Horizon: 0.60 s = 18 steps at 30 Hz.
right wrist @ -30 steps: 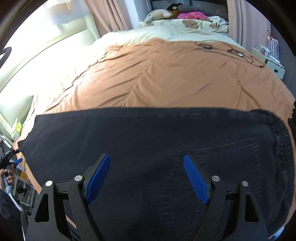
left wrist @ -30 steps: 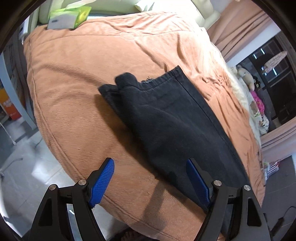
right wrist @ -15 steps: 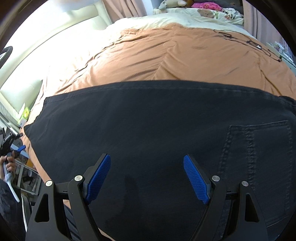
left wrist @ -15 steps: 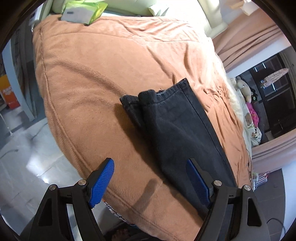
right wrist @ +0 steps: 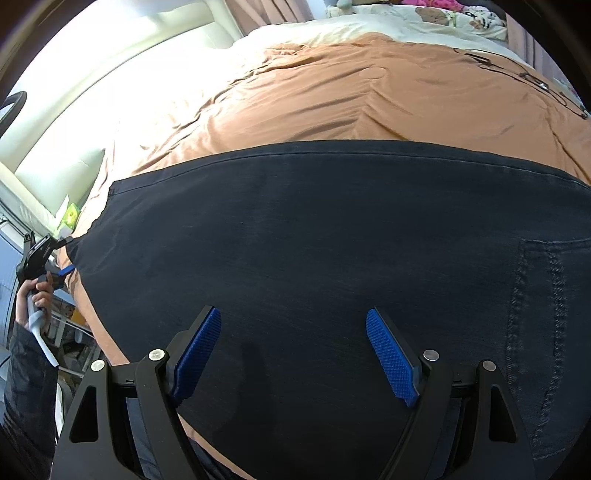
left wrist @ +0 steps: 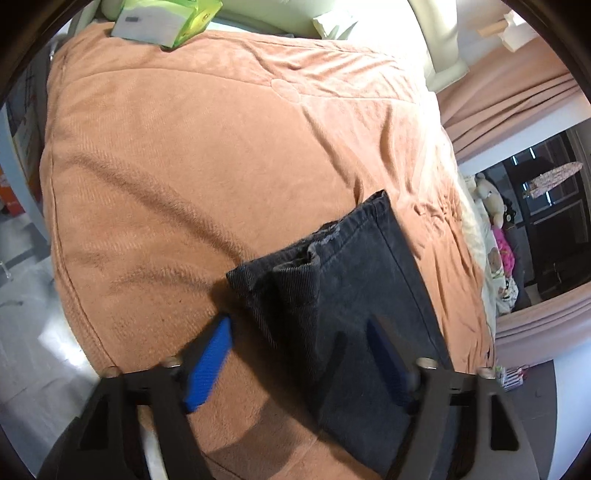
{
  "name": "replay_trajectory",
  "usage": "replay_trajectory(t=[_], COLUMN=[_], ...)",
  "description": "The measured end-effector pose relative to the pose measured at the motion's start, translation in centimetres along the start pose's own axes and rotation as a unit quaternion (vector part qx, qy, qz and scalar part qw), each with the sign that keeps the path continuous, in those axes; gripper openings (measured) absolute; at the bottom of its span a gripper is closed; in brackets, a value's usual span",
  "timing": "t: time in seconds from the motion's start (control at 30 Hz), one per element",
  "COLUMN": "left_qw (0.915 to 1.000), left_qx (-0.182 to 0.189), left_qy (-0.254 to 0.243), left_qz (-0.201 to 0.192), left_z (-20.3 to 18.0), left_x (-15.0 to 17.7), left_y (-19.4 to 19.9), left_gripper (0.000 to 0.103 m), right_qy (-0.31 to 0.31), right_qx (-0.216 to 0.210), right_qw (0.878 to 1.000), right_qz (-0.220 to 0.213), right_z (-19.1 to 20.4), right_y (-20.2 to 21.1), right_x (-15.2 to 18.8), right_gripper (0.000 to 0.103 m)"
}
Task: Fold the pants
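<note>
Your bed (left wrist: 177, 177) is covered by an orange blanket (right wrist: 369, 96), and the black pants (right wrist: 314, 240) lie flat on it along the near edge, legs stacked one over the other. Their long axis runs parallel to that edge: in your right wrist view the hem end points left toward the headboard (right wrist: 122, 59), and the seat with its back pocket (right wrist: 550, 295) lies to the right. In the left wrist view the two hems (left wrist: 317, 254) sit near the bed's near edge, well short of the headboard corner.

Your right gripper (right wrist: 293, 354) hangs over the middle of the pants with its jaws wide and nothing between the pads. Your left gripper (left wrist: 299, 358) is at the hem end, its jaws closing; the near side of the leg fabric lies between the blue pads (left wrist: 208, 362), which do not yet press on it.

A green tissue pack (left wrist: 166, 20) rests at the headboard corner. Your left hand (right wrist: 35, 299) shows at the far left.
</note>
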State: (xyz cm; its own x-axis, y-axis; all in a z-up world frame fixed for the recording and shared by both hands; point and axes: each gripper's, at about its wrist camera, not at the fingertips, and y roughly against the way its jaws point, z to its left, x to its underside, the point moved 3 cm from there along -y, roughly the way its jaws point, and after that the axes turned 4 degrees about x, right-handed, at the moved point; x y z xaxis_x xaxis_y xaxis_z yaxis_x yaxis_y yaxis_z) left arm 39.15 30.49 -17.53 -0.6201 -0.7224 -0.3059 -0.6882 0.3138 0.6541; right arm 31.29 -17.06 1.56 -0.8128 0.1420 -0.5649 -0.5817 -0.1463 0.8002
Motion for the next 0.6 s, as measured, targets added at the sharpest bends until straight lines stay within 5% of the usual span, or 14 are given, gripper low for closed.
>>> replay_trajectory(t=[0.07,0.23,0.37,0.6], left_qw=[0.9998,0.9997,0.9998,0.9985], left_qx=[0.017,0.016,0.014,0.029], left_qy=[0.006,0.005,0.008,-0.011], left_qz=[0.007,0.017,0.011,-0.045], left_z=[0.1,0.1,-0.2,-2.8], left_x=[0.2,0.7,0.0,-1.3], left_y=[-0.2,-1.2,-1.3,1.3], left_gripper=[0.051,0.048,0.008,0.004], right_qy=[0.0,-0.001,0.011,0.054], right_qx=[-0.007,-0.027,-0.034,-0.031], right_qw=[1.0,1.0,0.999,0.997], right_qz=[0.001,0.005,0.01,0.051], right_z=[0.4,1.5,2.9,5.0], right_y=[-0.4,-1.8,-2.8,-4.4], right_x=[-0.1,-0.4,-0.4,1.2], right_gripper=[0.081,0.079,0.06,0.031])
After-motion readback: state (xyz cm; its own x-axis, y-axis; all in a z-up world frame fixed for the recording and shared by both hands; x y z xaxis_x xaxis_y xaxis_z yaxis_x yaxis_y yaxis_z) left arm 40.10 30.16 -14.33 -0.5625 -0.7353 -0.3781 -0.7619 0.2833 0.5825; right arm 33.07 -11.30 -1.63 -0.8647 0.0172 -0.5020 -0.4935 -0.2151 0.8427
